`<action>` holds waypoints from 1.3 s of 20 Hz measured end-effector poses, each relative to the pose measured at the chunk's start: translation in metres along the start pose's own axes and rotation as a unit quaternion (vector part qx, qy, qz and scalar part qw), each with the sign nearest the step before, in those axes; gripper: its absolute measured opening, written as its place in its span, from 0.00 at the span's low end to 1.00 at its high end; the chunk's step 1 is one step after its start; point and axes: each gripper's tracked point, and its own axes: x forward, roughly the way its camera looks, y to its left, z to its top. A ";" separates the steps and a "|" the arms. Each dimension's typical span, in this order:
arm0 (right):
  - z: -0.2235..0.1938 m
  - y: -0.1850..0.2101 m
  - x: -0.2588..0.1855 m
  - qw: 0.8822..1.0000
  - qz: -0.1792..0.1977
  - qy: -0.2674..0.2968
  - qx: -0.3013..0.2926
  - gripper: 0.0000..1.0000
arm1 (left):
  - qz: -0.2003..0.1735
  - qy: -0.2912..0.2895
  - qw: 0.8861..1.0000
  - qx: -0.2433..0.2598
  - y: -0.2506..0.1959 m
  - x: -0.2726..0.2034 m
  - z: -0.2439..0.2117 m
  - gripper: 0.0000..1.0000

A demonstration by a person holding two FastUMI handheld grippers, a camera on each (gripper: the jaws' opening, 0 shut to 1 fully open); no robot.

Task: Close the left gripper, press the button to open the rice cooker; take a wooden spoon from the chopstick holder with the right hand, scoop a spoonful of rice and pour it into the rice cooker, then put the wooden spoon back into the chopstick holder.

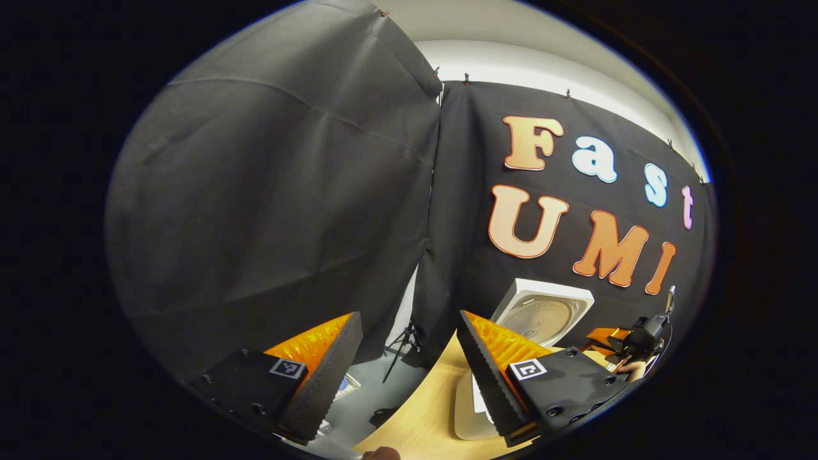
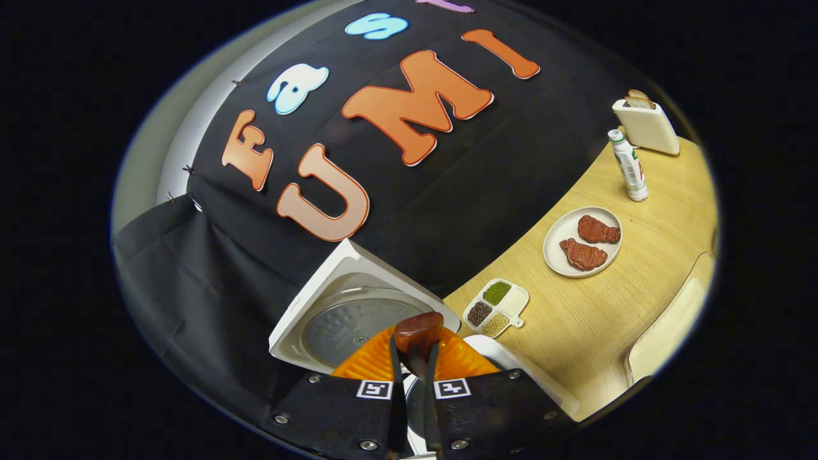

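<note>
Rice cooker, white and square-cornered, with its lid raised and the round grey inner plate facing out, stands against the booth's black cloth in the right gripper view. Just in front of it the right gripper has its jaws clenched on the dark brown wooden spoon, whose bowl sticks up above the fingertips over the cooker. Beside the cooker on the pale wooden table lies a small white divided dish of green, dark and pale grains; farther off sit a white round plate with two red meat pieces, a white bottle and a white toaster. In the left gripper view the left gripper hangs released, fingers well apart, holding nothing, with the raised lid beyond it.
</note>
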 end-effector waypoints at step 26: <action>0.003 0.069 -0.023 0.966 0.042 -0.039 -0.251 0.09 | 0.001 -0.001 1.000 -0.016 0.008 0.004 -0.001 1.00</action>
